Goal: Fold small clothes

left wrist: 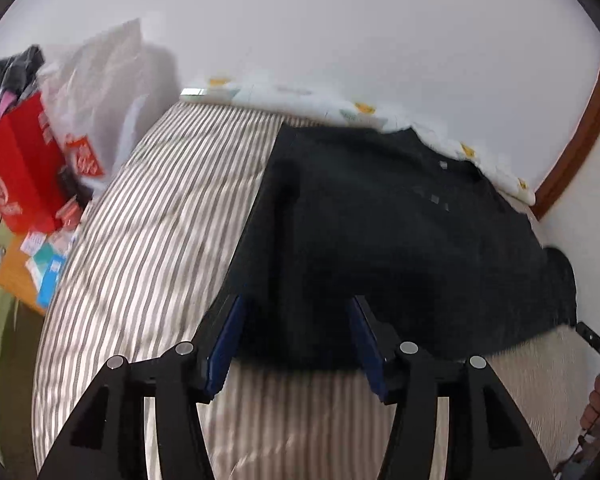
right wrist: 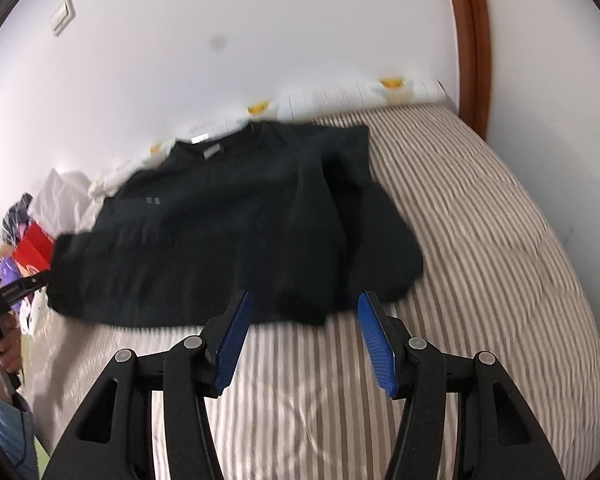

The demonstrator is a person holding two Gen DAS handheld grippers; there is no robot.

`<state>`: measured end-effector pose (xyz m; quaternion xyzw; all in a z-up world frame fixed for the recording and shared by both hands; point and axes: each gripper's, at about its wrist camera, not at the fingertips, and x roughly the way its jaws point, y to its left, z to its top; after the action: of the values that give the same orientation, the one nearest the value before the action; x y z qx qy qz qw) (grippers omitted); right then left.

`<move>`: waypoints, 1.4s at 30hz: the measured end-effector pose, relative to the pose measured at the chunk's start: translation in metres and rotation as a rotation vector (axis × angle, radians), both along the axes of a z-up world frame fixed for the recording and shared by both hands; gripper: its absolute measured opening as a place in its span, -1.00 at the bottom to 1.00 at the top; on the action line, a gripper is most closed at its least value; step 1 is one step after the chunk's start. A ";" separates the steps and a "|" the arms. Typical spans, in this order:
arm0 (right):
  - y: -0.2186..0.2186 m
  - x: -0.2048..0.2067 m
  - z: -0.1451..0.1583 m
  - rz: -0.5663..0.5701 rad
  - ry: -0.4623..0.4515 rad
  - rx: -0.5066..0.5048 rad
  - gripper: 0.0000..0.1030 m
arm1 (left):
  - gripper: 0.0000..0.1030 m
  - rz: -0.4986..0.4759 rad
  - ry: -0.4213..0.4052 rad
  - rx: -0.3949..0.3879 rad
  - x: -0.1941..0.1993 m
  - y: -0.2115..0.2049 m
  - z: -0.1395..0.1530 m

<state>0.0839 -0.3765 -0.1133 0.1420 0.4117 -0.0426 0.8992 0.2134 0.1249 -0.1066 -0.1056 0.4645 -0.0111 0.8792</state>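
A black shirt (right wrist: 228, 232) is lying spread flat on the striped bed (right wrist: 480, 240), collar pointing toward twelve o'clock, one sleeve folded inward.

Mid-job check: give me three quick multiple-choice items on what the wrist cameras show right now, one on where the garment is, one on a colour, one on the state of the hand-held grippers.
1. Where does the black top lie?
A. Spread on the striped bed cover
B. Hanging on the wall
C. Inside the red bag

2. What colour are the pads of the hand-held grippers?
A. Red
B. Blue
C. White

3. How do the left hand-held gripper and the right hand-held gripper stand?
A. Both clamped on cloth
B. One shut, one open
C. Both open, gripping nothing

Answers:
1 A: the top lies spread on the stripes, its collar toward the wall.
2 B: blue pads line the black fingers in both wrist views.
3 C: each pair of pads stands apart at the near hem with no cloth pinched between.
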 end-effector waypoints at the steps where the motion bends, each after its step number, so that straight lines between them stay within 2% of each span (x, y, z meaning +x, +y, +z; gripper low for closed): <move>1: -0.001 -0.006 -0.002 -0.012 -0.005 -0.004 0.06 | 0.01 -0.005 0.007 -0.007 -0.007 0.002 -0.003; 5: -0.021 -0.019 -0.003 -0.088 -0.044 0.047 0.06 | 0.01 -0.014 0.038 -0.041 -0.029 0.007 -0.021; 8: -0.041 -0.010 -0.002 -0.157 -0.058 0.078 0.05 | 0.01 -0.007 0.060 -0.074 -0.034 0.006 -0.035; 12: -0.057 0.010 -0.013 -0.209 -0.033 0.117 -0.01 | 0.14 0.017 0.050 -0.107 -0.028 0.007 -0.040; 15: -0.062 0.025 -0.024 -0.222 -0.012 0.140 -0.02 | 0.14 0.046 0.044 -0.135 -0.017 0.011 -0.041; 21: -0.066 0.046 -0.044 -0.219 0.014 0.189 -0.02 | 0.13 0.087 0.016 -0.111 0.006 0.010 -0.045; 22: -0.068 0.048 -0.047 -0.220 0.019 0.208 -0.08 | 0.10 0.091 0.011 -0.104 0.007 0.009 -0.046; 23: -0.069 0.051 -0.050 -0.217 0.017 0.235 -0.23 | 0.02 0.096 0.009 -0.095 0.009 0.008 -0.046; 25: -0.070 0.053 -0.052 -0.205 0.004 0.270 -0.41 | -0.39 0.092 0.007 -0.102 0.010 0.007 -0.046; 27: -0.066 0.053 -0.050 -0.183 -0.007 0.253 -0.56 | -0.73 0.085 -0.007 -0.095 0.008 0.007 -0.044; 30: -0.058 0.047 -0.043 -0.150 -0.030 0.207 -0.64 | -0.79 0.061 -0.028 -0.067 0.002 0.005 -0.037; 35: -0.054 0.032 -0.035 -0.140 -0.039 0.211 -0.65 | -0.79 0.049 -0.035 -0.073 -0.016 0.009 -0.028; 42: -0.043 -0.001 -0.030 -0.115 -0.018 0.187 -0.65 | -0.79 0.012 -0.024 -0.054 -0.063 0.009 -0.023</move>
<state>0.0825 -0.4198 -0.1434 0.2493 0.3968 -0.0543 0.8817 0.1504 0.1343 -0.1299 -0.1319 0.4527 -0.0195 0.8816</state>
